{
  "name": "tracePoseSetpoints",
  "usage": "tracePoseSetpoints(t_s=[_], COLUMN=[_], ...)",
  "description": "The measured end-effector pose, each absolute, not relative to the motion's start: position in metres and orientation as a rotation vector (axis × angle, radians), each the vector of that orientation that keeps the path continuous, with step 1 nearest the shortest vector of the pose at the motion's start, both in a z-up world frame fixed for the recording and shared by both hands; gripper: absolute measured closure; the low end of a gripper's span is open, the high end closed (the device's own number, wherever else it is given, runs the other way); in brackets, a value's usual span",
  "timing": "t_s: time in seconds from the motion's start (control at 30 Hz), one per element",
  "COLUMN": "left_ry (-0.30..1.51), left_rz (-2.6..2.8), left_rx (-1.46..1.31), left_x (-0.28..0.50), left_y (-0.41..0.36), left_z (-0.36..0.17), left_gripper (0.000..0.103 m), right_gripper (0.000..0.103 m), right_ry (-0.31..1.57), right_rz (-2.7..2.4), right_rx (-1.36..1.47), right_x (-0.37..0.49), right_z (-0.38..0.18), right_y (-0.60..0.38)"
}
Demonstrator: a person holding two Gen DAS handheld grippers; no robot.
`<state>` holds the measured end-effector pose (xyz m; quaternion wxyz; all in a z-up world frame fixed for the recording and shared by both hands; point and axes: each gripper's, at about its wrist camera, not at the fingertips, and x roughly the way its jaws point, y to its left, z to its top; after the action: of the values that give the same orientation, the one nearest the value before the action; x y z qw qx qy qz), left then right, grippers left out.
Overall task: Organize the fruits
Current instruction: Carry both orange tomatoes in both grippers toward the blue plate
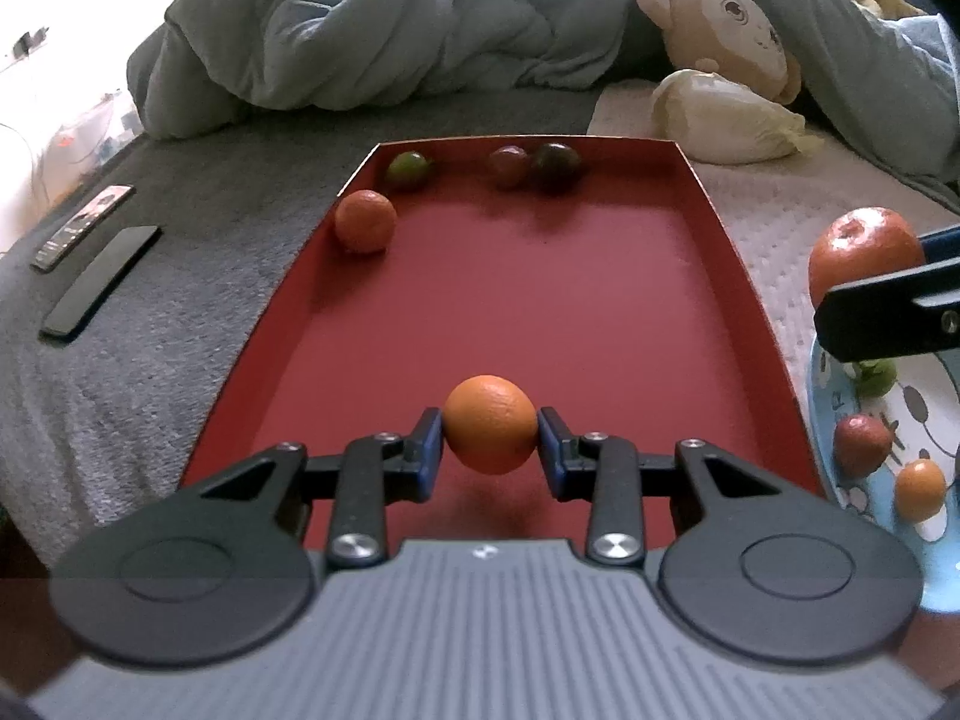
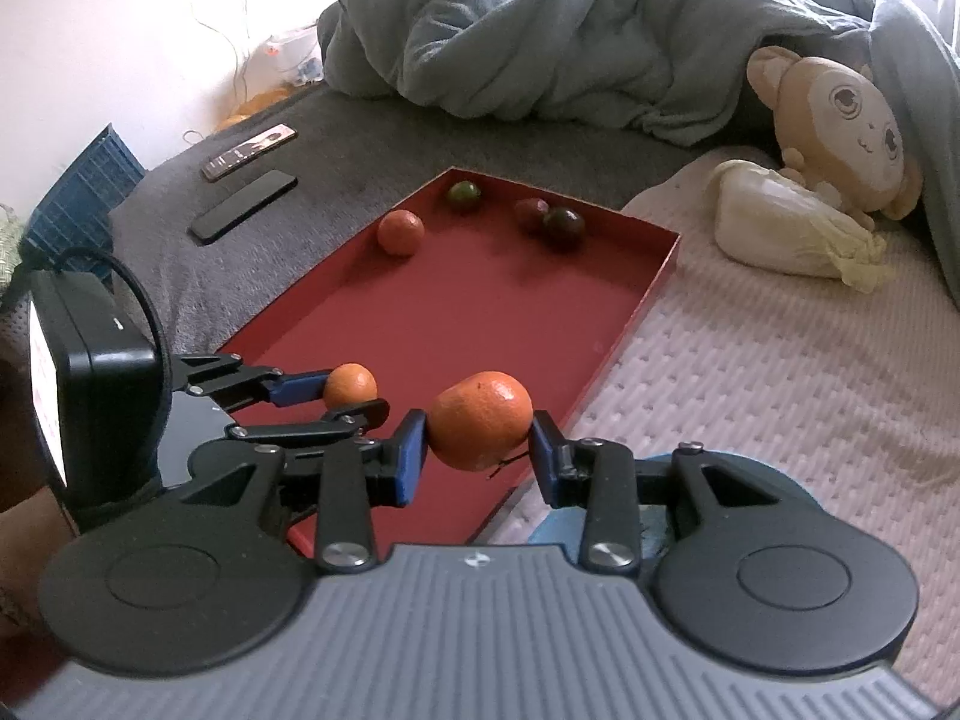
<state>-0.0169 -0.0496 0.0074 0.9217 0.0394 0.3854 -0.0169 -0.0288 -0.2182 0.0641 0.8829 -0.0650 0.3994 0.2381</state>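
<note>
My left gripper [image 1: 491, 441] is shut on a small orange [image 1: 490, 423] and holds it above the near end of the red tray [image 1: 714, 222]. It also shows in the right wrist view [image 2: 351, 387]. My right gripper [image 2: 480, 441] is shut on a larger orange [image 2: 480, 420] over the tray's near right edge [image 2: 636, 312]; this orange shows in the left wrist view [image 1: 864, 252]. At the tray's far end lie an orange [image 1: 365, 221], a green fruit [image 1: 408, 170], a red fruit [image 1: 507, 166] and a dark fruit [image 1: 555, 166].
A blue patterned plate [image 1: 924, 420] at the right holds a green fruit [image 1: 876, 378], a red fruit [image 1: 861, 444] and a small orange [image 1: 919, 489]. Two phones [image 1: 99, 282] lie on the grey blanket at left. A plush monkey [image 2: 840, 120], a cabbage [image 2: 786, 234] and a bunched duvet [image 2: 570, 30] lie behind.
</note>
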Motion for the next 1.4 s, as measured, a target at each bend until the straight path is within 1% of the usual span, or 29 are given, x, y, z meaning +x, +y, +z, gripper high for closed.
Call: tracePoseSetpoints(t_s=[1.4], left_ry=[0.77], left_rz=[-0.124], left_rx=[0.098], left_x=[-0.021], left_y=[-0.1], left_z=[0.022], left_gripper=[0.066], right_gripper=[0.061], right_ry=[0.827], right_rz=[0.429], right_rx=[-0.103], right_x=[-0.057], right_z=[0.075], right_y=[-0.278])
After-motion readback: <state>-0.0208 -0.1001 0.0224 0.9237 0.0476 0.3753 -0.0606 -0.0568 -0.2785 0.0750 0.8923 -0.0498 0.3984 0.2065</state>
